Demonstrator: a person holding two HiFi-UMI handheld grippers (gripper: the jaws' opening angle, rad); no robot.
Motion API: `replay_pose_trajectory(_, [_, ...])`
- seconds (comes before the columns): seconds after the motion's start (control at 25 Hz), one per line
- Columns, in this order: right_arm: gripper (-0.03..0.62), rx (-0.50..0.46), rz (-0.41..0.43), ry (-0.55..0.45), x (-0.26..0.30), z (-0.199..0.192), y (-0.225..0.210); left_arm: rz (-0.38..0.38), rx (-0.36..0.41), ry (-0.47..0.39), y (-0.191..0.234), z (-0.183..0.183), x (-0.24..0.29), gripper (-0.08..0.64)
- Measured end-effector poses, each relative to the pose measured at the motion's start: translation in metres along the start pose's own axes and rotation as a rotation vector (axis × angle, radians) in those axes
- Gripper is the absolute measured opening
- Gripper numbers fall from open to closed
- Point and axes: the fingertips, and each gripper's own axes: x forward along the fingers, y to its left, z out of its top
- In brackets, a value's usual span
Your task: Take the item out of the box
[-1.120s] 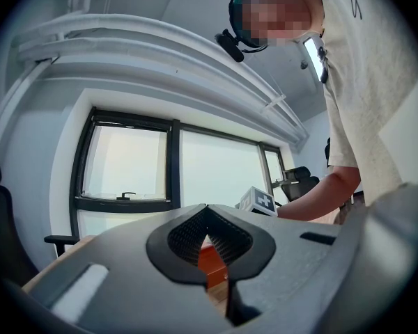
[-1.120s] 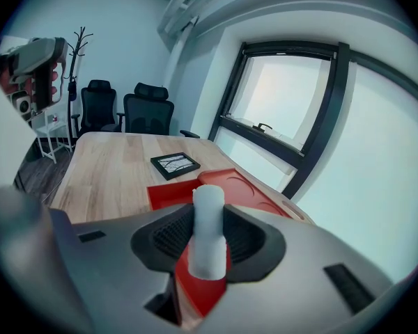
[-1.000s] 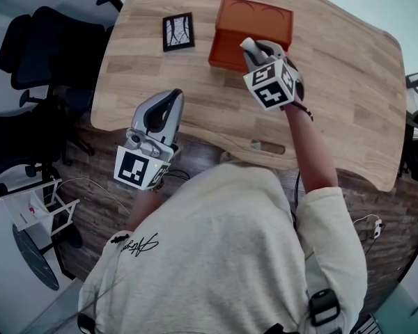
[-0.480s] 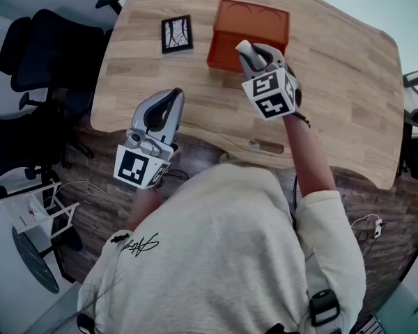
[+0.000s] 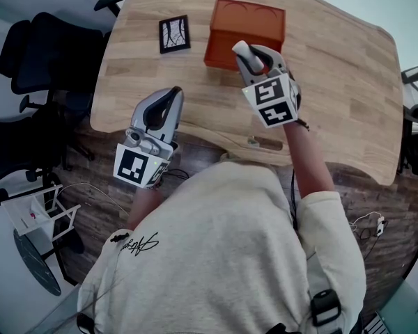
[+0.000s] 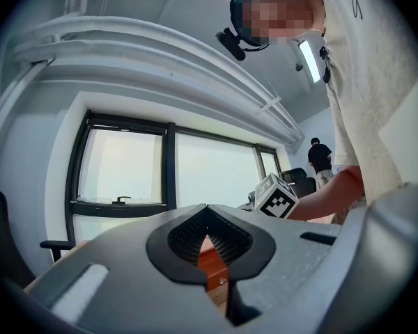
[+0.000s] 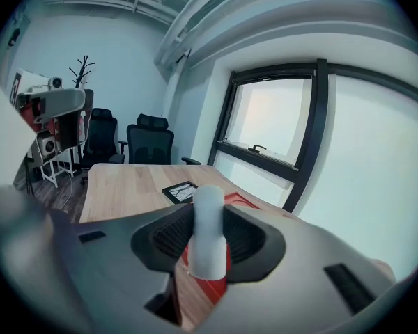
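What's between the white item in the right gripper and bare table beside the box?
Nothing visible. The right gripper holds the white item over the orange box's near wall; bare table lies to its right. The black frame sits left of the box, the left gripper at the near edge.

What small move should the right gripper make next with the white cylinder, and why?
The right gripper grips the white cylinder by the near wall of the open orange box, apparently already out, so I'd probably lower it onto the wooden table beside the box.
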Motion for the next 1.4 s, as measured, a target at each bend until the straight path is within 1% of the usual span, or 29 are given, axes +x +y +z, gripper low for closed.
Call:
replay_pose_trajectory(0.2, [0.135, 0.018, 0.000, -0.025, -0.016, 0.009, 0.004, -0.005, 0.004, 0.000, -0.004, 0.002, -0.001, 0.003])
replay_pose_trajectory(0.36, [0.135, 0.053, 0.021, -0.082, -0.027, 0.018, 0.008, -0.009, 0.010, 0.000, -0.009, 0.004, 0.000, 0.003])
replay_pose_trajectory(0.48, [0.135, 0.054, 0.021, -0.113, -0.033, 0.022, 0.008, -0.008, 0.016, 0.001, -0.009, 0.004, 0.000, 0.003])
replay_pose_trajectory(0.72, [0.135, 0.070, 0.007, -0.160, -0.049, 0.028, 0.008, -0.015, -0.002, -0.009, -0.013, 0.004, 0.001, 0.003])
replay_pose_trajectory(0.96, [0.135, 0.101, -0.013, -0.219, -0.069, 0.035, 0.006, -0.031, 0.001, -0.011, -0.019, 0.004, 0.005, 0.003])
replay_pose_trajectory(1.12, [0.135, 0.110, -0.031, -0.237, -0.080, 0.036, 0.004, -0.047, 0.006, -0.017, -0.024, 0.008, 0.008, 0.003])
replay_pose_trajectory(1.4, [0.135, 0.125, -0.046, -0.302, -0.097, 0.043, 0.001, -0.056, 0.012, -0.022, -0.026, 0.012, 0.009, 0.003])
